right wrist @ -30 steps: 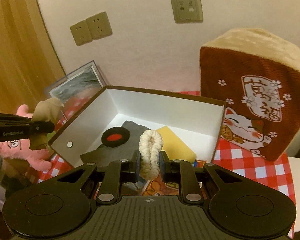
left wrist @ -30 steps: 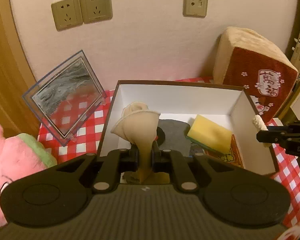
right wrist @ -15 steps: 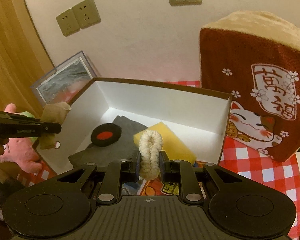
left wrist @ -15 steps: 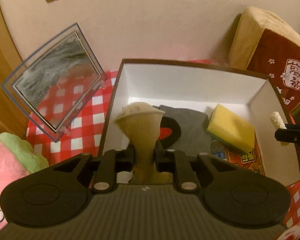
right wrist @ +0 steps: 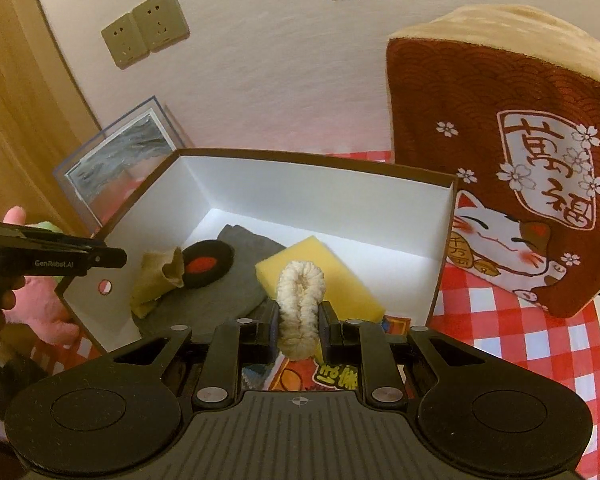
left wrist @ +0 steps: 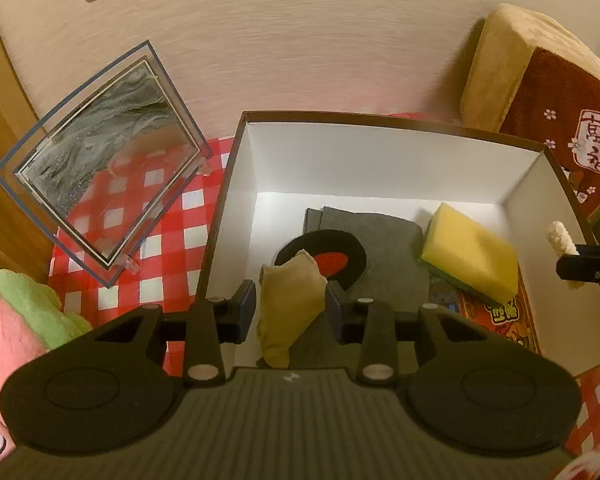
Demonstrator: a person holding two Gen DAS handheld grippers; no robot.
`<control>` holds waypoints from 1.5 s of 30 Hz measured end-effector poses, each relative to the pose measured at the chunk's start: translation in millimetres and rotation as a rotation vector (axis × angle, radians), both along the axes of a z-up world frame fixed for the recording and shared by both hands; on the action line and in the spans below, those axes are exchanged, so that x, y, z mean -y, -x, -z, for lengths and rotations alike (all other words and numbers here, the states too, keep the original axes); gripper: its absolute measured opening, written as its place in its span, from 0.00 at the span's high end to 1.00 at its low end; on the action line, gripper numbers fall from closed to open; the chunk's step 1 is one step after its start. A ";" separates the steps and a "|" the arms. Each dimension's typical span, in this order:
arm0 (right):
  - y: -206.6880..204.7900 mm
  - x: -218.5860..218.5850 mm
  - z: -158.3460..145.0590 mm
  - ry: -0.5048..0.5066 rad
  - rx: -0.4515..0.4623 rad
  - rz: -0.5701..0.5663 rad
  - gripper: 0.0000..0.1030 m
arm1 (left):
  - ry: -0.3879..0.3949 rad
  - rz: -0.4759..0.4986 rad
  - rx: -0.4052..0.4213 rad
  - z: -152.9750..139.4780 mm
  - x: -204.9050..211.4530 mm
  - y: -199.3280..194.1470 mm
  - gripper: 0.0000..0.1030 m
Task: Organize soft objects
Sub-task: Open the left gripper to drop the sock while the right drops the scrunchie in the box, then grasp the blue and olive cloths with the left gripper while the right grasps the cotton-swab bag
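Observation:
A white box with a brown rim [left wrist: 380, 148] stands on the red checked cloth. In it lie a grey cloth [left wrist: 384, 248], a black and red pad [left wrist: 332, 256] and a yellow sponge [left wrist: 472, 256]. My left gripper [left wrist: 291, 308] is open over the box's near left corner. A tan cloth [left wrist: 288, 308] lies loose between its fingers, on the box floor [right wrist: 156, 280]. My right gripper [right wrist: 299, 320] is shut on a cream fluffy scrunchie [right wrist: 300, 304] above the box's near right side, also seen in the left wrist view [left wrist: 560, 236].
A clear acrylic frame [left wrist: 100, 192] leans against the wall left of the box. A pink and green plush [left wrist: 16, 320] lies at the near left. A brown lucky-cat cushion [right wrist: 512, 152] stands right of the box. Wall sockets [right wrist: 144, 36] are above.
My left gripper moved over the box, lowered and opened, letting the tan cloth drop onto the box floor. My right gripper still holds the scrunchie and has moved closer to the box.

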State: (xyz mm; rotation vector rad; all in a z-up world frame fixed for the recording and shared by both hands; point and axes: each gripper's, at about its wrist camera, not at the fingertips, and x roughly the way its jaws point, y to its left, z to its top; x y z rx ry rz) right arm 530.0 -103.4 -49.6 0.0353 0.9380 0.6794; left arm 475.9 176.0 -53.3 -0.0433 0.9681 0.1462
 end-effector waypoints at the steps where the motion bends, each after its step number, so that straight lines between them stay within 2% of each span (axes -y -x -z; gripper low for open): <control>1: 0.2 -0.7 0.4 0.000 -0.002 -0.002 0.81 | 0.001 0.003 -0.001 -0.1 0.5 0.9 0.66; 8: 7.7 -10.1 -3.4 -0.010 0.017 -0.049 0.80 | -0.004 0.014 0.001 -4.7 4.6 7.3 0.61; 9: 8.3 -11.8 -4.3 -0.008 0.019 -0.054 0.74 | -0.006 0.014 0.002 -5.6 5.3 8.3 0.60; 10: 8.6 -13.2 -5.1 -0.006 0.021 -0.058 0.62 | -0.008 0.015 0.004 -6.8 5.9 9.4 0.59; 12: 10.3 -15.3 -7.6 -0.001 0.033 -0.055 0.50 | -0.011 0.015 0.011 -9.5 6.8 12.0 0.56; 15: 12.4 -14.2 -12.2 -0.015 0.053 -0.043 0.43 | -0.009 0.013 0.017 -14.1 8.3 16.6 0.53; 21: 15.1 -8.0 -19.9 -0.022 0.066 -0.023 0.41 | -0.004 0.007 0.037 -24.0 11.1 27.6 0.44; 33: 46.5 19.8 -32.8 -0.054 0.098 0.009 0.41 | 0.045 -0.028 0.089 -46.9 18.9 76.5 0.42; 39: 76.5 40.1 -40.1 -0.088 0.112 0.031 0.41 | 0.080 -0.050 0.066 -42.0 22.7 114.1 0.42; 45: 105.5 61.7 -40.6 -0.101 0.116 0.066 0.41 | 0.066 -0.082 0.043 -33.5 24.8 150.8 0.42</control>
